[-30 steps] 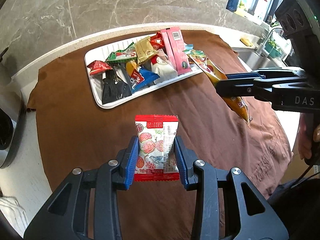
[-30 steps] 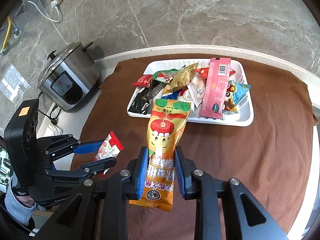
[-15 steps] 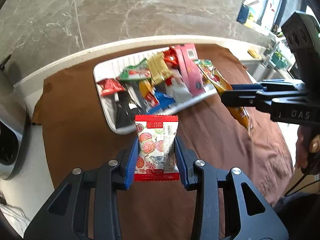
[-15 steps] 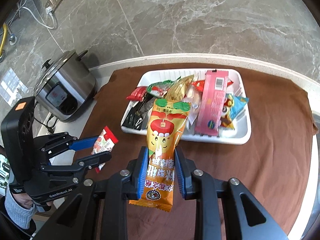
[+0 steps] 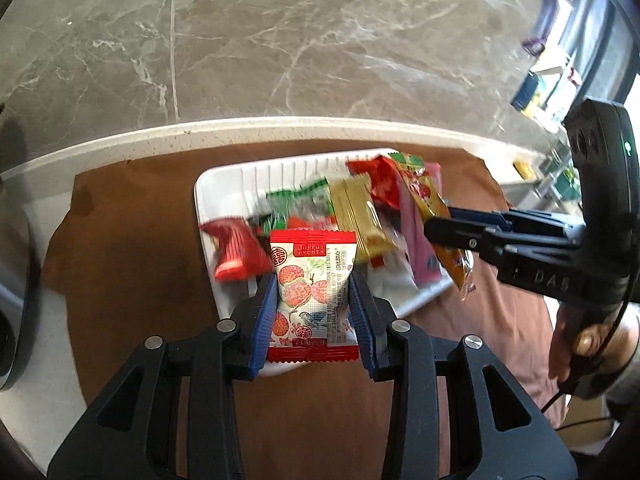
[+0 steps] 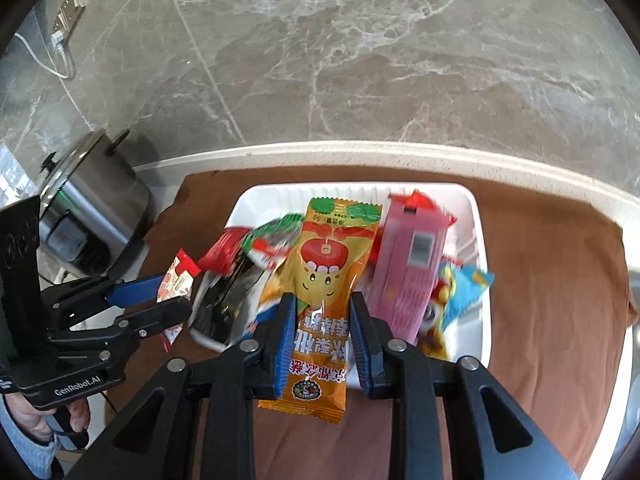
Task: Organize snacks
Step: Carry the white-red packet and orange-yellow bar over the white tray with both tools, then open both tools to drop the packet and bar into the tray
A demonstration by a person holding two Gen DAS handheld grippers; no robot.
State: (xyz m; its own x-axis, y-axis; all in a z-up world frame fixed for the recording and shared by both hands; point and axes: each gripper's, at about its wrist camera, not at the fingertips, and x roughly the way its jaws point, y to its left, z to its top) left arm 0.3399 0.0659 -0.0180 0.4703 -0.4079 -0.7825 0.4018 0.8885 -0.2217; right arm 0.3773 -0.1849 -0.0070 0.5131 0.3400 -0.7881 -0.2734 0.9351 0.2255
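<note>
Both grippers (image 5: 313,312) (image 6: 322,332) nearer the tray (image 5: 224,184) — packets still gripped

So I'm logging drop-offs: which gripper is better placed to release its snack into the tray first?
Probably the right gripper: its orange packet is over the white tray, while the left gripper holds the lychee packet at the near rim.

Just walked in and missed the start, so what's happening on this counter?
A person is sorting snacks with a handheld gripper in each hand. The left gripper is shut on a red and white lychee packet, and the right gripper is shut on a long orange snack bag. Both hang over the near side of a white tray piled with other snacks, on a brown cloth.
</note>
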